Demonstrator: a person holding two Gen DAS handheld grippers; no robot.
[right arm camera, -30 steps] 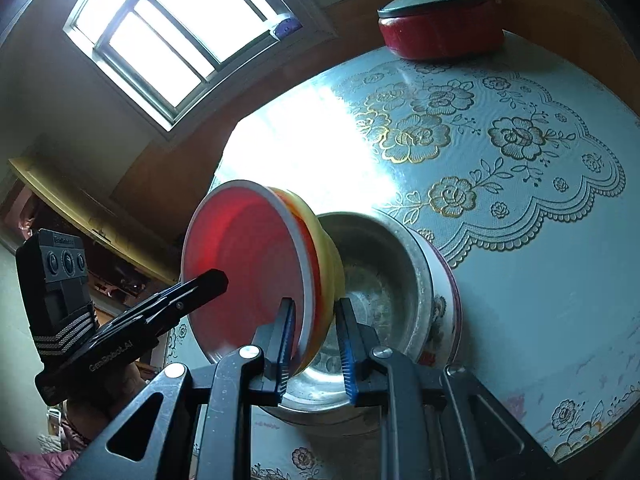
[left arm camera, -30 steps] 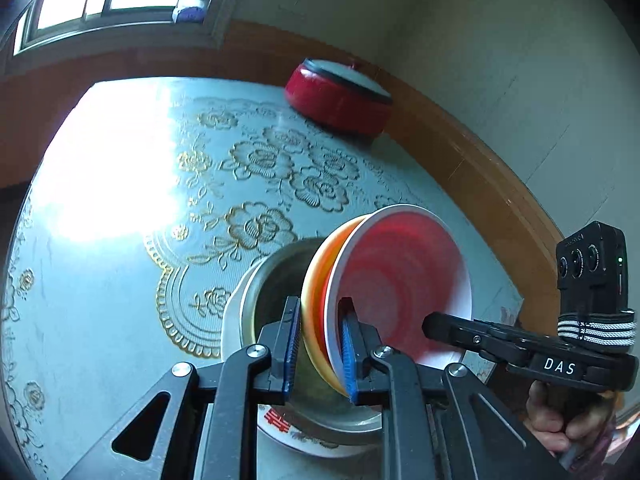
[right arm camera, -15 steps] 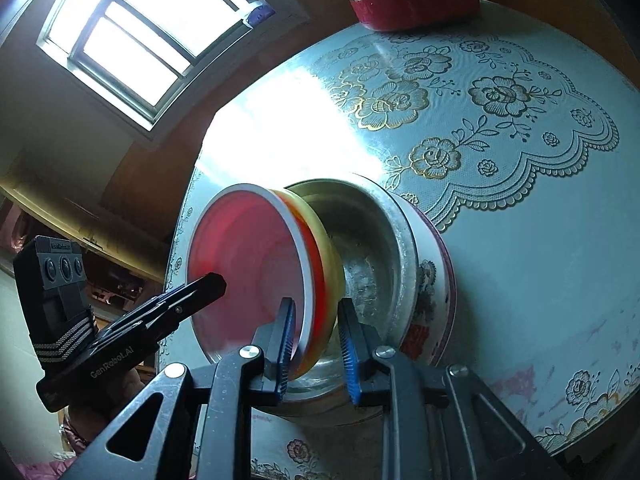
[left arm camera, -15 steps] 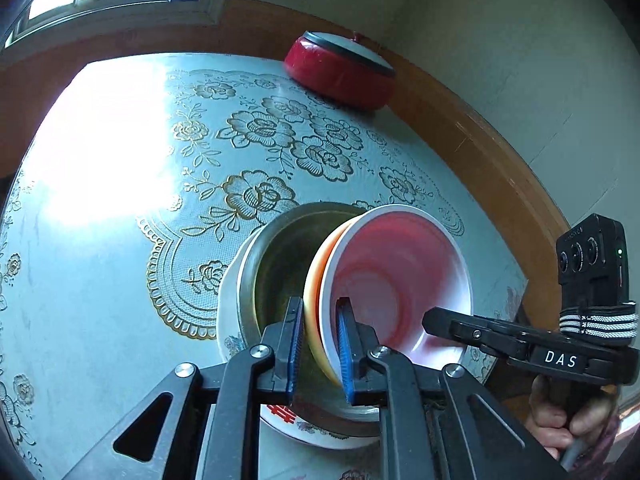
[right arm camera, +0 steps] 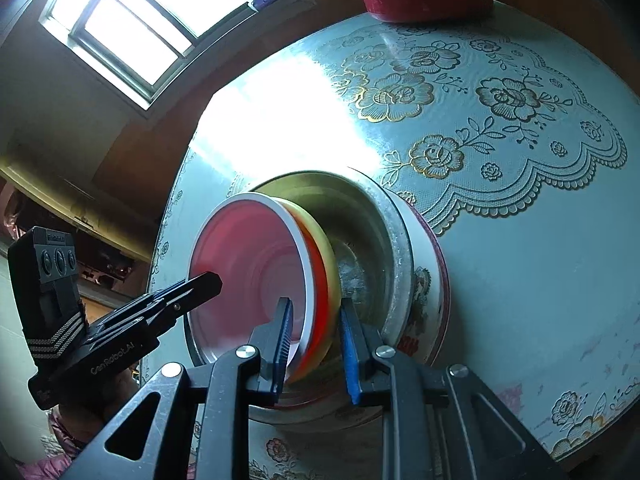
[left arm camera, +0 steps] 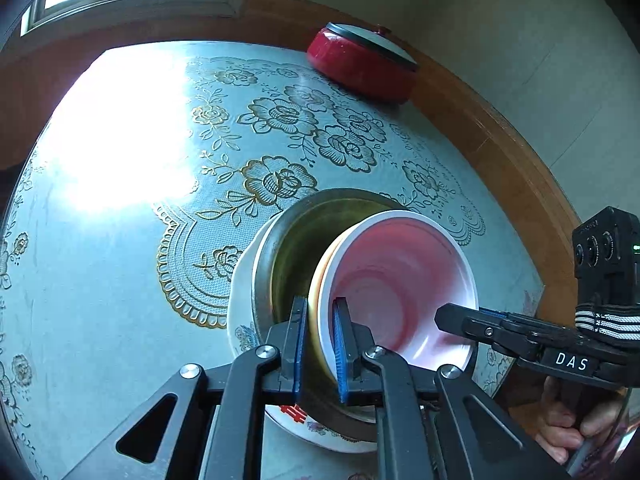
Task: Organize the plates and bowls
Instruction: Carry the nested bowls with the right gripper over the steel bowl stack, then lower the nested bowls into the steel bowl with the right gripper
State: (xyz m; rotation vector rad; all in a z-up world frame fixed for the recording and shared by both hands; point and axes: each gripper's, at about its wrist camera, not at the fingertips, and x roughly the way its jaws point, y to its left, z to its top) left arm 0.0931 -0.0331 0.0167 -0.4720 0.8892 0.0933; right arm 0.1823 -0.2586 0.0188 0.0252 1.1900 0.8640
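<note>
the left gripper (left arm camera: 320, 340) is pinching the rim of two little bowls that sit one inside the other. its blue pads (left arm camera: 299, 344) press on both sides of the rim. the right gripper (right arm camera: 314, 344) pinches the other side of the same two bowls, one pad inside and one pad outside.

the inner one is a pink bowl (left arm camera: 396, 284) with a white edge. it sits snug in an orange bowl (right arm camera: 320, 280) with a yellow edge. only a thin strip of the orange one shows in the left view. the pair is tipped up on its side and held partly inside a bigger metal bowl (left arm camera: 296, 240).

the metal bowl sits in a white flowery bowl (right arm camera: 428, 292) with red marks on it. that one stands on the table, near the edge by the person.

a hand (left arm camera: 568, 424) shows low at the right of the left view, holding the other tool. in the right view the other tool is at the left, and its tip reaches over the pink bowl.

the tablecloth (left arm camera: 120, 280) is pale blue with gold flowers. bright light shines on it.

far back on the table is a red pot (left arm camera: 360, 64) with a lid. behind it all is a window (right arm camera: 132, 20).
</note>
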